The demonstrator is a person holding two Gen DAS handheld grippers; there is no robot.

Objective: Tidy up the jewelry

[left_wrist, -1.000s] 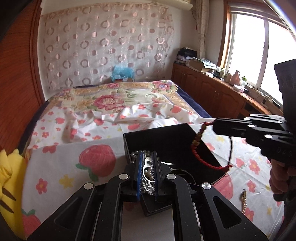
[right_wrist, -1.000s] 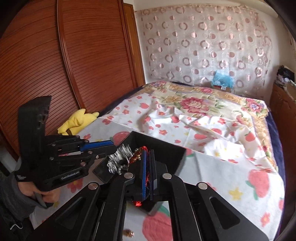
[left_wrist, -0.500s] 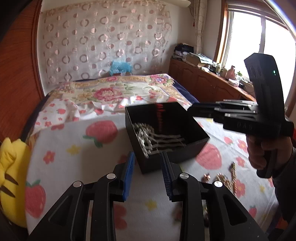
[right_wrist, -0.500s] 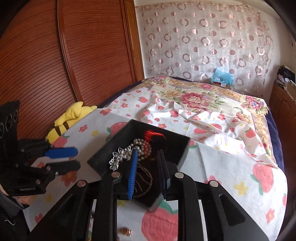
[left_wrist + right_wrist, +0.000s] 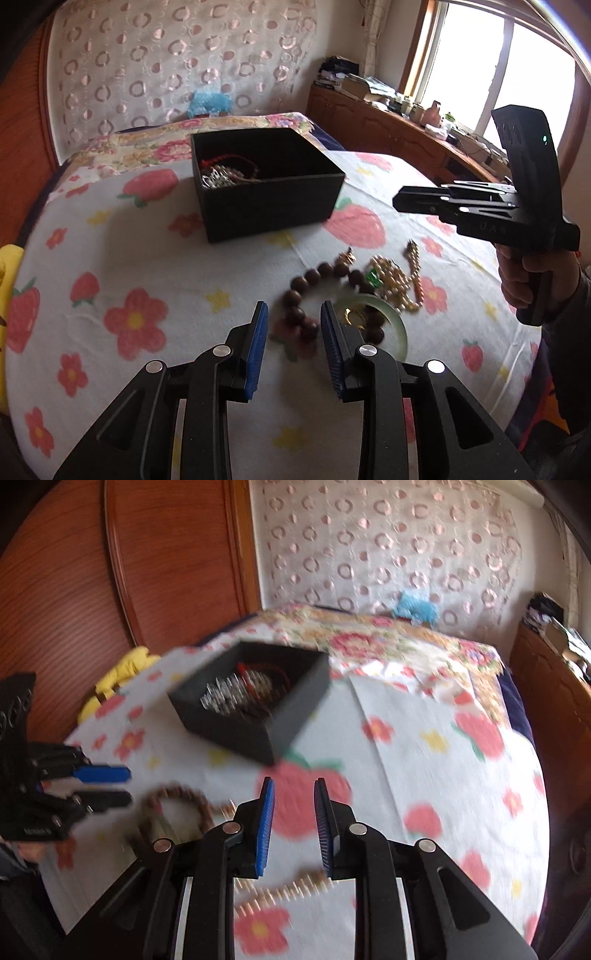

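Now both grippers are empty, fingers partly apart. The left gripper (image 5: 291, 347) should lower over the brown wooden bead bracelet (image 5: 317, 295) on the bed, near the black box (image 5: 266, 206), and close gently.

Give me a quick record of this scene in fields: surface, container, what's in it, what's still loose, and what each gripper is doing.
surface: bedsheet with strawberry and flower print
container: black box, open top
in box: silver chain, red cord bracelet, beads
loose on sheet: brown bead bracelet, pale green bangle, pearl strand, gold chain
left gripper: open, empty, over the brown bead bracelet
right gripper: open, empty, near the gold chain
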